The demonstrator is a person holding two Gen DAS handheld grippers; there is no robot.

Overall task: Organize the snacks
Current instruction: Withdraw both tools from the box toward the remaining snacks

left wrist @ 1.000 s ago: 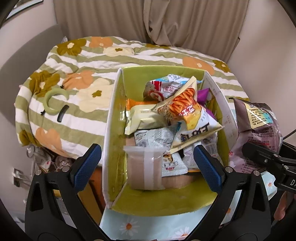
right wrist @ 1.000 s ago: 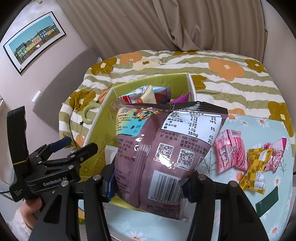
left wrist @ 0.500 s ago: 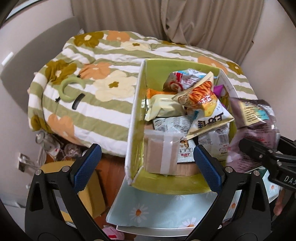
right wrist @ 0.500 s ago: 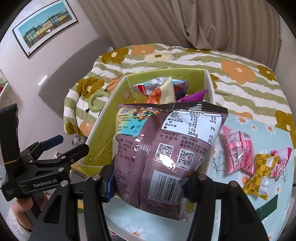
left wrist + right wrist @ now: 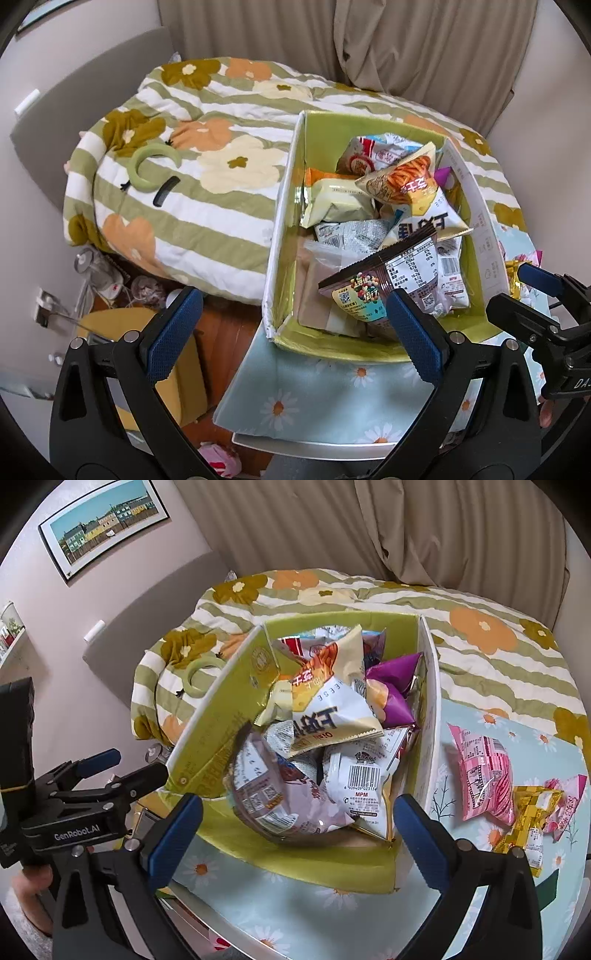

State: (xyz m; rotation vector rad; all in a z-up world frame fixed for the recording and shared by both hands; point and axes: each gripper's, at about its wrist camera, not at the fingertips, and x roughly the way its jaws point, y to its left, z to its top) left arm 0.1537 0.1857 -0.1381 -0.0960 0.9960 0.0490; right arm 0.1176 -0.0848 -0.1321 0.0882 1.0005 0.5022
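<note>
A mauve snack bag point(image 5: 284, 797) lies tilted in the green box's point(image 5: 295, 864) near end, long axis slanting up-left; the right gripper point(image 5: 297, 834) above it opens wide, empty

place: bedroom in someone's home, pretty lived-in
bed: striped floral quilt point(image 5: 207, 192) spread right behind the small table
window side: beige curtains point(image 5: 424, 528) hanging down to the bed
wall: framed picture of colourful houses point(image 5: 103, 524), light switch below it
table: daisy-print cloth point(image 5: 517, 738) on top
floor: wood boards with clutter point(image 5: 122, 284) beside the bed
</note>
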